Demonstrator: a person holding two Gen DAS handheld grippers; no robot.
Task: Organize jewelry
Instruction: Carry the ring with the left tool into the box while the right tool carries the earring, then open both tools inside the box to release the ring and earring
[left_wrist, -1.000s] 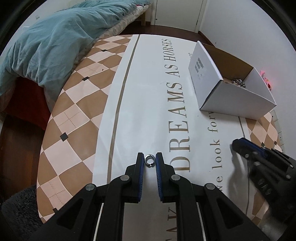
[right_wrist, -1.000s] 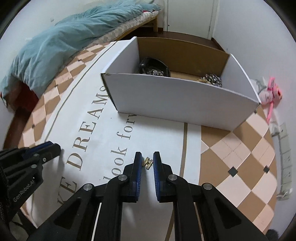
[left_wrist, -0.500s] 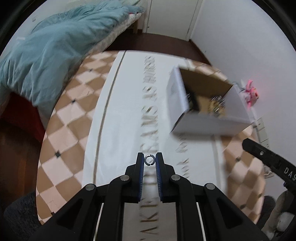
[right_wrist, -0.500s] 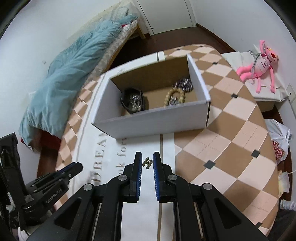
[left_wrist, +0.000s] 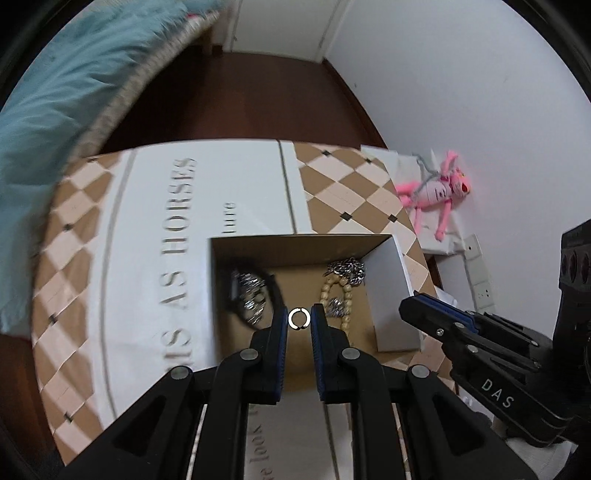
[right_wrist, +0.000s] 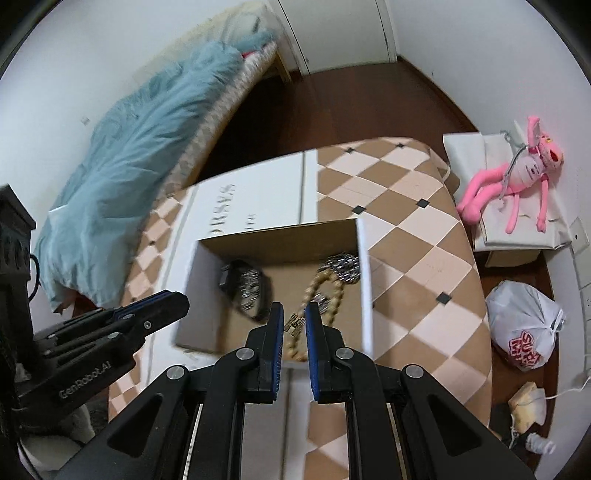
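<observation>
My left gripper is shut on a small silver ring and holds it above the open cardboard box. My right gripper is shut on a small gold earring, also above the box. Inside the box lie a black bangle with silver chain, a beige bead bracelet and a silver chain bracelet. Each gripper shows in the other's view: the right one, the left one.
The box stands on a table with a checkered cloth. A bed with a teal blanket is at the left. A pink plush toy and a white bag lie on the floor side at the right.
Both grippers have risen from the tabletop with their pieces and moved forward over the box, so the views now look down into it.
</observation>
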